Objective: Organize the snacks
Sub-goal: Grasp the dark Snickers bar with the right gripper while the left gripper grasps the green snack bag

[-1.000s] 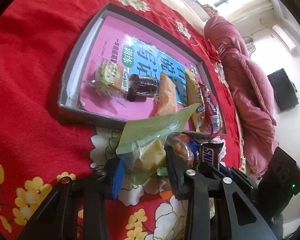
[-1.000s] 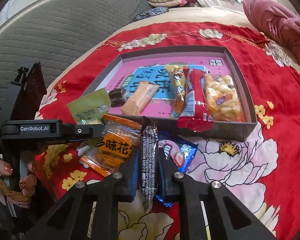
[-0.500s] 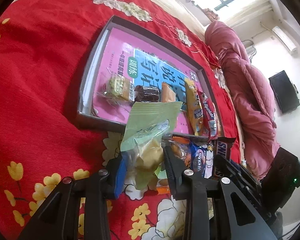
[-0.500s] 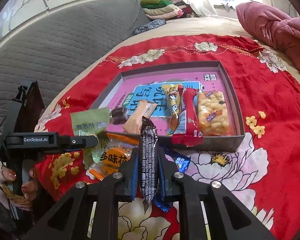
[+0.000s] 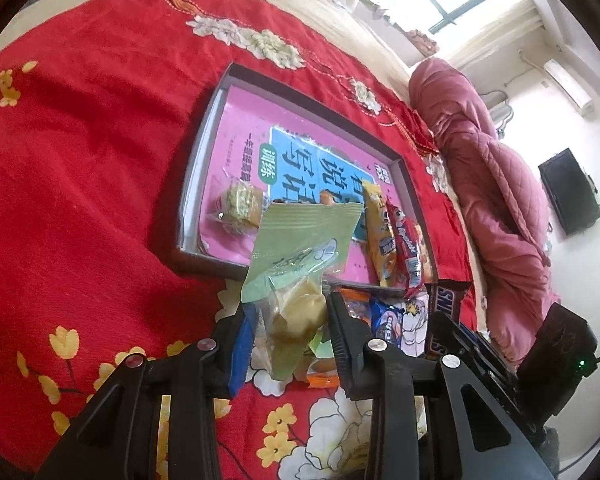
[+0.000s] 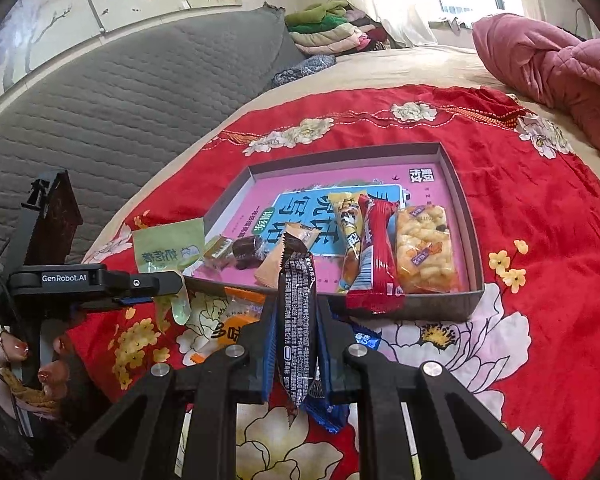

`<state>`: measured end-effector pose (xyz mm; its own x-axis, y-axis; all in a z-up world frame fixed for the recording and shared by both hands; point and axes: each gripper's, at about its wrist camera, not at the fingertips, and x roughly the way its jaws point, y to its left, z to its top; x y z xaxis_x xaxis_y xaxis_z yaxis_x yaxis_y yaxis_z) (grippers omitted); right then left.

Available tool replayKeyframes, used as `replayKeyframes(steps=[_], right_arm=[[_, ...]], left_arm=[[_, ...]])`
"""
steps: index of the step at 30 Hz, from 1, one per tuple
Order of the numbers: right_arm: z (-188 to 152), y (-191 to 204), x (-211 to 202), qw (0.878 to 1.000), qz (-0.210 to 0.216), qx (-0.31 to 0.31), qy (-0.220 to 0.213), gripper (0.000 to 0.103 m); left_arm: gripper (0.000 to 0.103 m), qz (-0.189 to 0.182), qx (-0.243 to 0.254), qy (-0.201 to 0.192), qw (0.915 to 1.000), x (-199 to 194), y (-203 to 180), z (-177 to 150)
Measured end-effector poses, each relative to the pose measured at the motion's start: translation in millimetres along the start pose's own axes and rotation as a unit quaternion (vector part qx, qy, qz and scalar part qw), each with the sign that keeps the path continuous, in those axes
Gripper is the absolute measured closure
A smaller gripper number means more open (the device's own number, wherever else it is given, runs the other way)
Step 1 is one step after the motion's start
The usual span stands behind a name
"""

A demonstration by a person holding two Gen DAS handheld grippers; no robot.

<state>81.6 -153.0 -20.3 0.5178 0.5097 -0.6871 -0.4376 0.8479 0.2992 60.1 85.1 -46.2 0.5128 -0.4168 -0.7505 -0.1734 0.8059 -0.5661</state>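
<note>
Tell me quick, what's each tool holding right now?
Left tool: closed on a pale green plastic snack packet.
Right tool: closed on a dark brown foil-wrapped chocolate bar.

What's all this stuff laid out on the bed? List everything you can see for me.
Tray: one, grey rim, pink printed floor, on the red cloth.
Snacks lined up in the tray: yellow-green wafer, dark brown cake, orange packet, yellow bar, red bar, clear puffed-rice bag.
Loose snacks in front of the tray: orange packet, blue packet.
Cloth: one, red with flowers, over the bed.
Quilt: one, pink, far right.
Folded clothes: a stack by the window.
Left gripper: black, clamped on a green packet.
Right gripper: black, clamped on a dark Snickers bar.
Hand: holds the left gripper.
</note>
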Motion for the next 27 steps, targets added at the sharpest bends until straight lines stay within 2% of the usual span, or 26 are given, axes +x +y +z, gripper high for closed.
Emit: replayKeyframes(steps=[11,13,15,18,23,25,27], right_arm=[[7,-4,-5,1.000,0.008,0.006,-0.020,0.085],[9,-3,-5,1.000,0.009,0.006,-0.025,0.085],[9,-3,-5,1.000,0.011,0.004,-0.028,0.086],[11,-1,-4,0.999,0.013,0.002,-0.032,0.086],[12,-2,-2,0.999,0.018,0.003,-0.033,0.086],[13,-2,-1,0.999,0.020,0.005,-0.031,0.086],[13,-3,0,0.999,0.023,0.008,-0.031,0.085]], left_arm=[[0.067,0.005,0.009,-0.016,0.9998,-10,-8,6],[0.069,0.006,0.010,-0.019,0.9998,-10,-10,7],[0.080,0.004,0.012,-0.021,0.9997,-11,-11,9],[0.080,0.014,0.021,-0.026,0.9993,-7,-14,12],[0.080,0.014,0.017,-0.014,0.9997,3,-9,14],[0.076,0.020,0.012,-0.009,0.9997,4,-6,14],[0.069,0.008,0.006,0.009,0.9999,7,0,11]])
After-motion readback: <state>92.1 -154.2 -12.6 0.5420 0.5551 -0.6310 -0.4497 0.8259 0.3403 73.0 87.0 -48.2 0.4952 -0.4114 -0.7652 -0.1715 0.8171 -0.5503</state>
